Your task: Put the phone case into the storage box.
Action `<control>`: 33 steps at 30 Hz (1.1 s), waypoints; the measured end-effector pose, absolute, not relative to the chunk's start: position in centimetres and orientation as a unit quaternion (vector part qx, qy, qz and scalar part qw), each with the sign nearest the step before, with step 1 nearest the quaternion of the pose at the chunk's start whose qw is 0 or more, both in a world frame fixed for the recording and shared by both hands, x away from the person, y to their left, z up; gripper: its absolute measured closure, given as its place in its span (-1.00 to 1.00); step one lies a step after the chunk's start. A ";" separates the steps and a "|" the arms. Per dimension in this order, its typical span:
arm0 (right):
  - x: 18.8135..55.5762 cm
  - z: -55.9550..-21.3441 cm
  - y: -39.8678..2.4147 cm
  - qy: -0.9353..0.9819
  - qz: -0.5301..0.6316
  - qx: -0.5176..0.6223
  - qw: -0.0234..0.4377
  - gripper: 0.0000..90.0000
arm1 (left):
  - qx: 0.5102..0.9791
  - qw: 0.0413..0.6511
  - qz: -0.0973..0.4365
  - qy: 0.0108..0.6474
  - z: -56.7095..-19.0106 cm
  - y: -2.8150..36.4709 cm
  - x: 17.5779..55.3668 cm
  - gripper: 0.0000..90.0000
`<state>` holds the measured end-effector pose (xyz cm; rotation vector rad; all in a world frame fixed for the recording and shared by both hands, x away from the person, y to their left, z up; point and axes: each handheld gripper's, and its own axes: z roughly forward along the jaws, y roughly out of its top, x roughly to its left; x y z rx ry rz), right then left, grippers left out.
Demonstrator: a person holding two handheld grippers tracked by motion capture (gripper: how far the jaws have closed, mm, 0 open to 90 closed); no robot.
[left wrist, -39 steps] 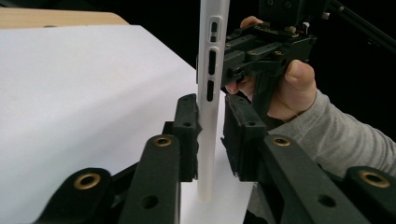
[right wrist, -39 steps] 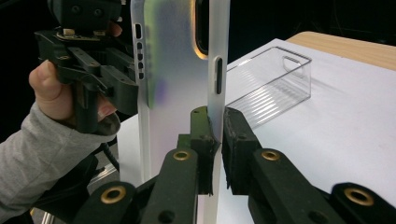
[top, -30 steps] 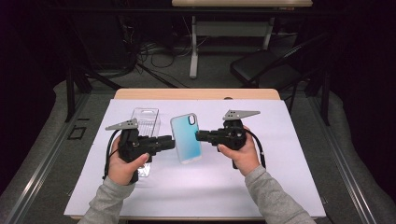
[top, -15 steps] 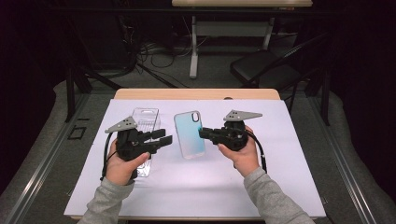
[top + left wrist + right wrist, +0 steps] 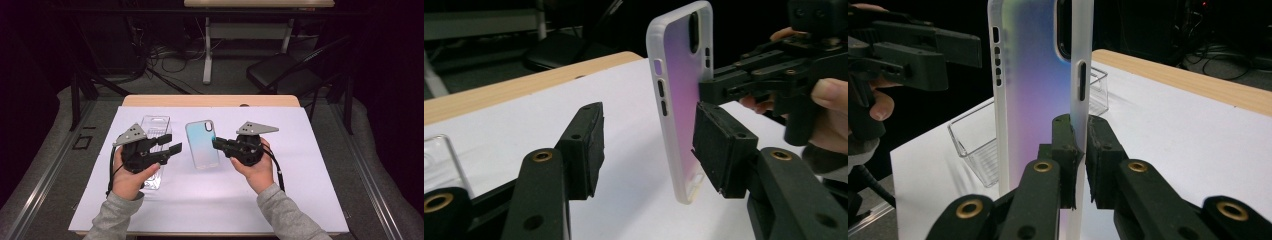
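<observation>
1. The phone case (image 5: 202, 144), a frosted shell with a blue-to-violet gradient back, is being held up off the white sheet (image 5: 310, 165) that is covering the table (image 5: 210, 100), roughly over the sheet's middle.
2. The right gripper (image 5: 216, 143) is clenching on the phone case: in the right gripper view its two black jaws are pinching the case's side wall (image 5: 1079, 125) just below the side-button slot, pads pressing on the rim from both faces.
3. The left gripper (image 5: 170, 144) is standing released just beside the phone case, on the side away from the right gripper. Its jaws have just been opening, and in the left gripper view the lower part of the case (image 5: 679, 105) is sitting between them; one pad (image 5: 716, 145) is lying close against the case's back, whether touching I cannot tell, and the other pad (image 5: 584, 147) is standing well apart from its front.
4. A clear plastic tray (image 5: 154, 131) is lying on the sheet on the far side of the left gripper from the phone case, partly hidden under that gripper and the left hand (image 5: 129, 176).
5. The right hand (image 5: 256, 167) is gripping its tool on the opposite side of the phone case, with a grey three-cornered plate (image 5: 256, 128) riding on top.
</observation>
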<state>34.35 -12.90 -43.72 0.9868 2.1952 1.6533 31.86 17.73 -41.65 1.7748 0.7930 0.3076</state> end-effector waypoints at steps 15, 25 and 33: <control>33.1 -44.1 -11.8 0.728 0.559 0.346 0.192 0.86 | 0.774 0.508 0.207 0.314 -39.1 15.1 32.4 0.03; 33.5 -44.9 -11.9 0.707 0.561 0.376 0.211 0.86 | 0.792 0.473 0.242 0.301 -38.1 12.9 33.7 0.08; 33.4 -45.0 -11.8 0.702 0.557 0.381 0.227 0.86 | 0.803 0.448 0.268 0.288 -37.9 11.9 34.4 0.17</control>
